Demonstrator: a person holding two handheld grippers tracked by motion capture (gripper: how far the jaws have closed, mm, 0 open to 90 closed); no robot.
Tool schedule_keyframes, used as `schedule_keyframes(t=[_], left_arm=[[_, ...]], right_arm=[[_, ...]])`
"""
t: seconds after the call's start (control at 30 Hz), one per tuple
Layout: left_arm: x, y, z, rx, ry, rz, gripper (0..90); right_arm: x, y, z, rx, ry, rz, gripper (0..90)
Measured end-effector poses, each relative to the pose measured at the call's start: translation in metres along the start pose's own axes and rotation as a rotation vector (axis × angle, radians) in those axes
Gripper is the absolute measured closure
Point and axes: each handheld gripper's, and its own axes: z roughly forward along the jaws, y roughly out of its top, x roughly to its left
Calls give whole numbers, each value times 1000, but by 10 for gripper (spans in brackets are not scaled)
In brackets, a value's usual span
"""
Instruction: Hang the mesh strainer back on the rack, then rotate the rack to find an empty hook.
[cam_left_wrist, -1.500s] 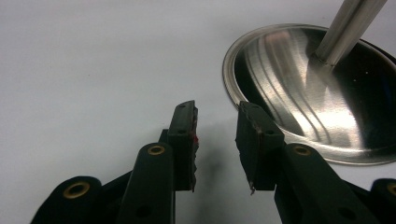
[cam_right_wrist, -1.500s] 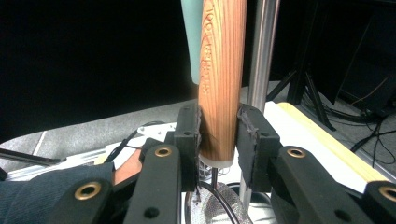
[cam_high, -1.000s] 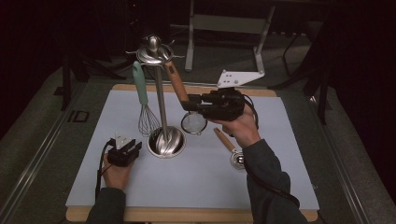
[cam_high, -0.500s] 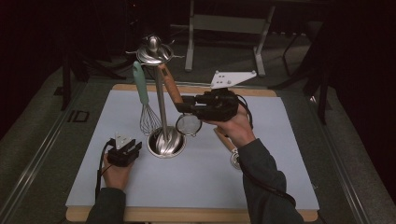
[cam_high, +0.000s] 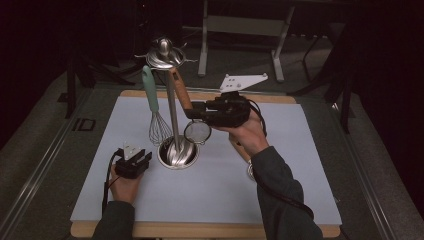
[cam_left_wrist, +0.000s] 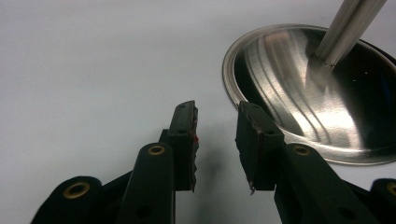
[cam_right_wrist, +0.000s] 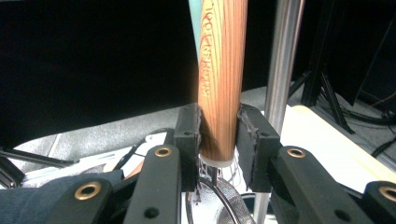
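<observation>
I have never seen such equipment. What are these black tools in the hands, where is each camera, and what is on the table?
A person holds two hand-held black grippers. One camera looks down from above; one rides on each gripper.

On the pale mat stands a steel utensil stand with a round base. A whisk with a mint-green handle hangs from it.

The right gripper is shut on the wooden handle of a small mesh strainer, up at the stand. The left gripper rests open and empty beside the base.
</observation>
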Motion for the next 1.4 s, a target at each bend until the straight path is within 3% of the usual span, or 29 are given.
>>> schedule_keyframes(t=[0.57, 0.9, 1.4], left_arm=[[0, 0, 0, -2, 0, -1, 683], [0, 0, 0, -1, 0, -1, 683], [1, 0, -1, -15, -2, -12, 689]], right_arm=[[0, -1, 13, 83, -72, -15, 680], [-6, -11, 5, 127, -94, -20, 668], [-16, -42, -18, 180, -150, 8, 657]])
